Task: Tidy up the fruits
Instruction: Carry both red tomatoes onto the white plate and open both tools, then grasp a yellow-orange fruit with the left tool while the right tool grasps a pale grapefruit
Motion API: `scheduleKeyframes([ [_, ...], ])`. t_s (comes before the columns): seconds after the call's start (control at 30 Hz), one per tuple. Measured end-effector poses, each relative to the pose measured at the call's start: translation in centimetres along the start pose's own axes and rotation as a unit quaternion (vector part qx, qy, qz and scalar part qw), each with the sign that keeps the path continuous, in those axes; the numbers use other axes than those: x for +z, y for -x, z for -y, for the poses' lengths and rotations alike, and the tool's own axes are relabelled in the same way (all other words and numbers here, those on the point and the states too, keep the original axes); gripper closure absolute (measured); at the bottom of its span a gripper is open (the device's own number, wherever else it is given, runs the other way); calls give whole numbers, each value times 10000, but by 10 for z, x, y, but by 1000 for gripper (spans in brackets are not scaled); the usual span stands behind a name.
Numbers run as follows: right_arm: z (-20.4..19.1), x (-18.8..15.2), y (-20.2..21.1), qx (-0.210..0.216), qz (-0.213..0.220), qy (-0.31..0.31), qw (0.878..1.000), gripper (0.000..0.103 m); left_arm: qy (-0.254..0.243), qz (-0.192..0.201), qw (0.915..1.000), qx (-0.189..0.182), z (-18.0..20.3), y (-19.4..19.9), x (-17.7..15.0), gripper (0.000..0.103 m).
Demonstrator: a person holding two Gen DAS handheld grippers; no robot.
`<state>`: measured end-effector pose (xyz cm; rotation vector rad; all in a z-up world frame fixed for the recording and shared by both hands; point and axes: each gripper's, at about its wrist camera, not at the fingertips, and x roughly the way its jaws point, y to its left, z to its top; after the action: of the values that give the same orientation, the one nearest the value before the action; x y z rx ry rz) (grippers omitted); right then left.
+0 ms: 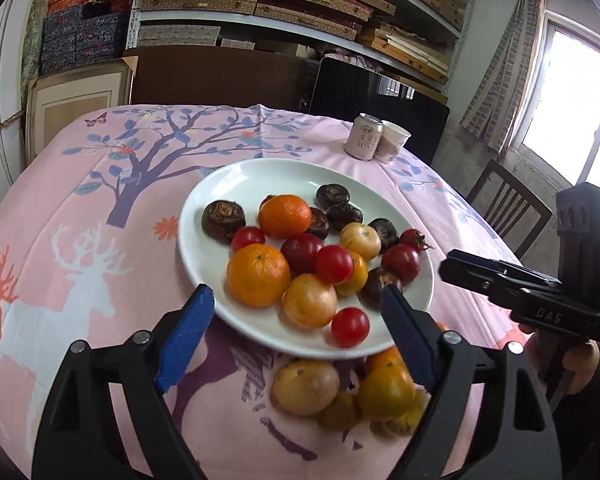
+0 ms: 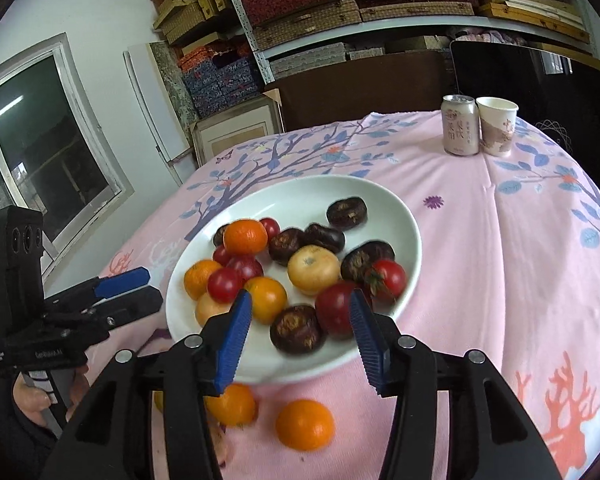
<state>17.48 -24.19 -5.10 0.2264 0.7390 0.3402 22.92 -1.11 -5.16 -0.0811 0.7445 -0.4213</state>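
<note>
Sitting on the pink cloth [image 1: 80, 208], the white plate [image 1: 236, 176] is carrying most of the fruit: two oranges [image 1: 258, 275], several red tomatoes [image 1: 334, 264], pale yellow fruits [image 1: 360, 241] and a scatter of dark brown wrinkled ones [image 1: 223, 216], all heaped toward its near side while the far side is lying bare. More fruit is lying loose on the cloth just off the near rim.

The left gripper [image 1: 298, 330] is hanging over the near rim with its blue pads wide apart and nothing between them. The right gripper [image 2: 300, 328] is standing partly apart over the same rim; a dark fruit and a tomato are showing in the gap on the plate below, with the pads pressing on neither.

The left view is showing the loose pile [image 1: 352, 392] as yellow and orange fruit bunched together, along with a chair [image 1: 508, 208] and bright window to the right. The right view is showing only two loose oranges [image 2: 305, 425] clearly, the rest being hidden behind its own fingers, plus a dark window at left. A can [image 2: 460, 125] and paper cup [image 2: 497, 126] are standing side by side at the far edge in both, and each view is catching the other gripper in a hand.
</note>
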Motion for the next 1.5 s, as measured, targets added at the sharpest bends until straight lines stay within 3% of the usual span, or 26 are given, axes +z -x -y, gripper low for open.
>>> scheduleKeyframes([
  [0.1,-12,-26,13,147,-293,244,9992,51,195,-146,9996,110,-10,7,-18,17],
  [0.27,-65,-67,21,420,-734,1173,9895,51,307,-185,9986,387,-17,14,-30,16],
  [0.37,-85,-75,14,310,-802,1429,9860,52,278,-196,9982,487,-17,13,-33,16],
  [0.5,-85,-70,-10,30,-1009,1242,9871,52,137,-235,9980,563,-12,11,-34,16],
  [0.57,-80,-66,-16,135,-1056,990,9894,53,101,-239,9982,540,-10,11,-35,16],
  [0.6,-76,-65,-16,226,-1049,857,9905,64,66,-244,9983,519,-9,12,-36,16],
  [0.63,-73,-66,-15,252,-1022,796,9913,64,23,-247,9985,494,-7,12,-36,16],
  [0.83,-34,-74,22,23,-560,331,9979,64,-937,-207,9950,278,35,15,-46,16],
  [1.0,25,-82,43,-90,-509,-429,9977,64,-2040,-255,9784,200,88,21,-72,16],
  [1.1,31,-83,46,-76,-493,-452,9977,64,-2318,-285,9724,-14,111,27,-84,16],
  [1.2,32,-84,46,-52,-511,-462,9976,63,-2405,-584,9689,51,123,14,-89,17],
  [1.33,33,-85,48,3,-458,-506,9977,63,-2087,-1298,9692,-144,113,-12,-89,54],
  [1.4,32,-84,49,21,-436,-501,9978,63,-1957,-1420,9699,-302,108,-15,-89,63],
  [1.5,34,-85,52,102,-380,-570,9976,63,-2043,-1401,9684,-278,111,-13,-93,65],
])
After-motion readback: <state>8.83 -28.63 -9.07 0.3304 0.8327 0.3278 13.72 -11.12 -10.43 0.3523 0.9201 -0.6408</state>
